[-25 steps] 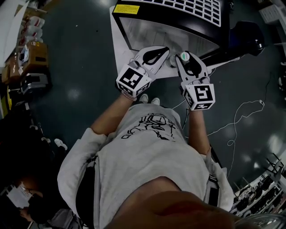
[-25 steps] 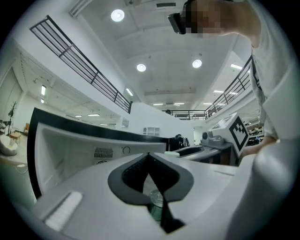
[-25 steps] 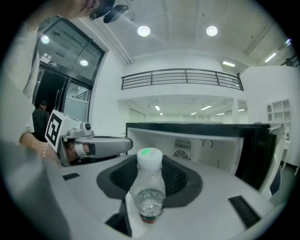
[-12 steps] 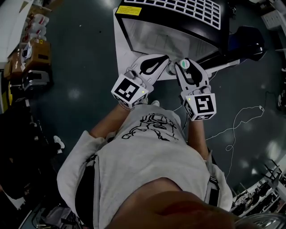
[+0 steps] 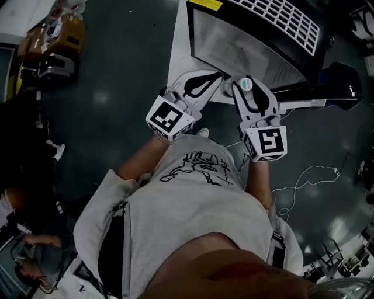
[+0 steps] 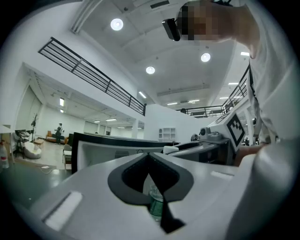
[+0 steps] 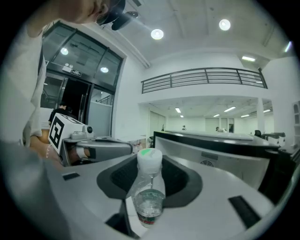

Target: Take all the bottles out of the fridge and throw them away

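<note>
The right gripper (image 5: 249, 80) is clamped on a clear bottle (image 7: 149, 197) just in front of the black fridge (image 5: 257, 41). Beside it, the left gripper (image 5: 217, 75) has its jaws closed tip to tip, and a green-labelled bottle (image 6: 156, 206) shows through the slit. The fridge stands on a white mat (image 5: 181, 64) on a dark, glossy floor (image 5: 117, 70). A balcony railing (image 7: 206, 75) crosses the high white hall.

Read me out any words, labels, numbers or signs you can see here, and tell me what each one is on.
None can be read clearly.
Yellow label on the fridge: too small.
Shirt print: lettering illegible.
Bottle label, right gripper view: blurred.
Marker cubes: square patterns only, no words.
</note>
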Tool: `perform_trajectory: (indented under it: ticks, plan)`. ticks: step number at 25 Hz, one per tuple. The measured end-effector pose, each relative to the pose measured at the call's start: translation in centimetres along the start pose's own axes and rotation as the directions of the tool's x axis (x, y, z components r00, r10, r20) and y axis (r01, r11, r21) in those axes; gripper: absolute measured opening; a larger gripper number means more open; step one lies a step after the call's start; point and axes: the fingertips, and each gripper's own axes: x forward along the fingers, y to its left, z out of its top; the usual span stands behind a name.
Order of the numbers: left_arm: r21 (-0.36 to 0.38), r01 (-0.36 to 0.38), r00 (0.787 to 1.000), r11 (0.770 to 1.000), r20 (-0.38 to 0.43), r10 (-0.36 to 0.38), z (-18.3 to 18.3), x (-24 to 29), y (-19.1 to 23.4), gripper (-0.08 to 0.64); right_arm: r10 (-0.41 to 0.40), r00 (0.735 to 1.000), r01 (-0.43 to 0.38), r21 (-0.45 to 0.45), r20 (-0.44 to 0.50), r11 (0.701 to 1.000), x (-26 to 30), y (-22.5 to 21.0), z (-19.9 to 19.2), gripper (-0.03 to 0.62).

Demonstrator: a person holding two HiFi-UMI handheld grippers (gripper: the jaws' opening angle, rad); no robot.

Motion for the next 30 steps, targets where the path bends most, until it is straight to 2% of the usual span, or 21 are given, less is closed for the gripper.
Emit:
perform_trajectory:
  ticks: [7, 13, 18, 25, 30]
  plan:
    - [0.015, -0.181, 0.983, 0.983, 0.004, 0.181, 0.3, -5.5, 2.6, 0.011, 0.188, 0.982, -0.187, -0.018, 0.018, 0.982, 2.9, 4.9, 1.1, 0.16]
    - [0.022, -0.305, 0.952, 0.952, 0.012, 0.305, 0.9, -10.9, 5.2, 0.01, 0.311, 0.95, -0.309, -0.056, 0.032, 0.949, 6.1, 9.8, 2.8, 0.16]
    - [0.02, -0.406, 0.914, 0.914, 0.017, 0.405, 1.3, -16.4, 7.9, 0.011, 0.403, 0.915, -0.4, -0.069, 0.028, 0.914, 9.1, 14.5, 3.6, 0.16]
    - [0.016, -0.476, 0.88, 0.879, 0.024, 0.475, 1.9, -22.5, 11.4, 0.011, 0.469, 0.883, -0.465, -0.096, 0.018, 0.88, 13.3, 20.5, 5.1, 0.16]
    - [0.024, -0.5, 0.866, 0.866, 0.028, 0.499, 2.5, -26.5, 14.2, 0.011, 0.496, 0.868, -0.491, -0.112, 0.015, 0.864, 16.4, 24.2, 6.2, 0.16]
